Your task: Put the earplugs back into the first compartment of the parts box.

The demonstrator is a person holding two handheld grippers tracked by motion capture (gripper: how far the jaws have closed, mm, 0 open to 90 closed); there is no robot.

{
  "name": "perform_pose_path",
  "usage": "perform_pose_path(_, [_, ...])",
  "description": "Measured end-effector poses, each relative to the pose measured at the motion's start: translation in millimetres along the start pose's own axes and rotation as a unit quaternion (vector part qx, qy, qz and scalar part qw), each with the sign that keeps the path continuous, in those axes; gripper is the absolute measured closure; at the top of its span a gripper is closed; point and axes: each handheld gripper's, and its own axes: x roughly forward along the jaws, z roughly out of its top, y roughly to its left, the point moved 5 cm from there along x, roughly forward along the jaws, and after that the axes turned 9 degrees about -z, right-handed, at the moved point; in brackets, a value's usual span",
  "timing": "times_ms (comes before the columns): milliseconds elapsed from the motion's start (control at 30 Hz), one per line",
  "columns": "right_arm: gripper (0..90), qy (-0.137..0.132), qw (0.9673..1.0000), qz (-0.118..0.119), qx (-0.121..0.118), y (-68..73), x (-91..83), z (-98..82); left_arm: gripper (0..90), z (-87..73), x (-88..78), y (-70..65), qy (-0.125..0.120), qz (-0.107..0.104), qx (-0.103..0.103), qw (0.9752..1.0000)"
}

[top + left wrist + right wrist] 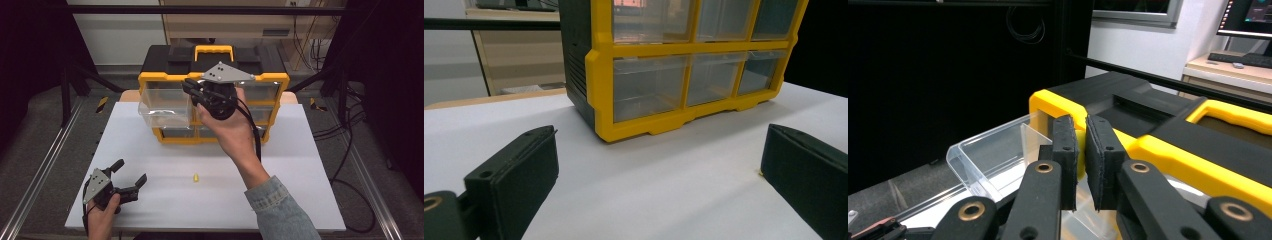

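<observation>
**Entry: drawer cabinet, pulled-out drawer, loose yellow piece, two hand-held grippers**

1. Right gripper [189, 89] – held up in a person's hand [227, 127], in front of the cabinet's upper row. Jaws nearly together, only a thin slit between the pads, nothing clamped between them. In the right gripper view the tips point past the cabinet's yellow top corner, with the clear drawer below and to their left. A grey three-cornered plate [227, 74] sits on top of its body; a black cable trails down along the forearm.

2. Left gripper [131, 173] – low over the near left part of the table, held in the other hand [102, 220]. Jaws spread wide, nothing between them.

3. Storage cabinet [270, 80] – yellow frame, black top with a yellow handle [214, 49], rows of clear drawers. Stands straight beyond the right gripper, and well ahead of the left gripper's open jaws.

4. Clear drawer [162, 114] – pulled out from the cabinet's left column, projecting toward the person; just below and to the left of the right gripper's tips. Contents cannot be made out.

5. Small yellow piece [196, 177] – lies alone on the white table [300, 165], to the right of the left gripper's jaws, apart from them, and well below the right gripper.
</observation>
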Motion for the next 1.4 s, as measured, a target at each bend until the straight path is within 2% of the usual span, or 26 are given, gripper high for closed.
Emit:
perform_pose_path(300, [81.1,0.012,0.9998,0.011,-0.008,9.4,13.1,-1.1,1.4,-0.1,-0.1,0.7,0.0,0.0,-0.001,1.0])
perform_pose_path(367, [72.5,0.018,0.9996,0.018,-0.009,11.2,17.6,-3.9,1.4,-0.1,-0.2,0.8,0.0,0.001,-0.002,1.0])
perform_pose_path(433, [69.3,0.018,0.9996,0.019,-0.01,11.8,18.4,-4.9,1.5,0.1,-0.2,0.7,0.0,0.001,-0.001,1.0])
perform_pose_path(467, [62.7,0.019,0.9996,0.015,-0.015,11.9,17.5,-6.3,1.4,0.2,0.0,0.5,0.0,0.0,-0.001,1.0])
perform_pose_path(633, [54.9,0.008,0.9998,0.012,-0.017,10.2,11.3,-6.2,1.4,-0.3,1.0,1.0,0.001,0.001,-0.001,1.0])
perform_pose_path(700, [42.1,0.006,0.9998,0.015,-0.012,8.2,5.7,-5.8,1.4,-0.5,0.4,1.4,0.001,0.001,-0.001,1.0])
perform_pose_path(733, [42.1,0.006,0.9998,0.015,-0.012,8.2,5.7,-5.8,1.4,-0.5,0.1,1.5,0.001,0.002,-0.002,1.0])
perform_pose_path(833, [29.3,-0.006,0.9998,0.001,-0.019,5.8,-2.2,-7.8,1.4,-0.3,-1.1,2.0,-0.001,0.004,-0.002,1.0])
perform_pose_path(867, [20.0,-0.008,0.9997,-0.005,-0.021,4.6,-7.8,-11.4,1.4,-0.1,-1.3,2.0,-0.001,0.004,-0.002,1.0])
perform_pose_path(900, [20.0,-0.008,0.9997,-0.005,-0.021,4.6,-7.8,-11.4,1.4,0.0,-1.3,2.0,-0.002,0.004,-0.002,1.0])
perform_pose_path(967, [12.4,0.0,0.9997,-0.012,-0.022,4.4,-12.6,-19.8,1.4,0.0,-0.5,2.1,-0.002,0.005,-0.002,1.0])
perform_pose_path(1100, [9.1,0.01,0.9996,-0.016,-0.023,2.4,-18.2,-29.8,1.4,0.1,0.0,1.0,0.001,0.004,0.001,1.0])
perform_pose_path(1400, [8.6,0.041,0.9988,-0.019,-0.021,-5.8,-28.2,-56.1,1.3,-0.1,-0.7,1.5,0.0,0.006,0.003,1.0])
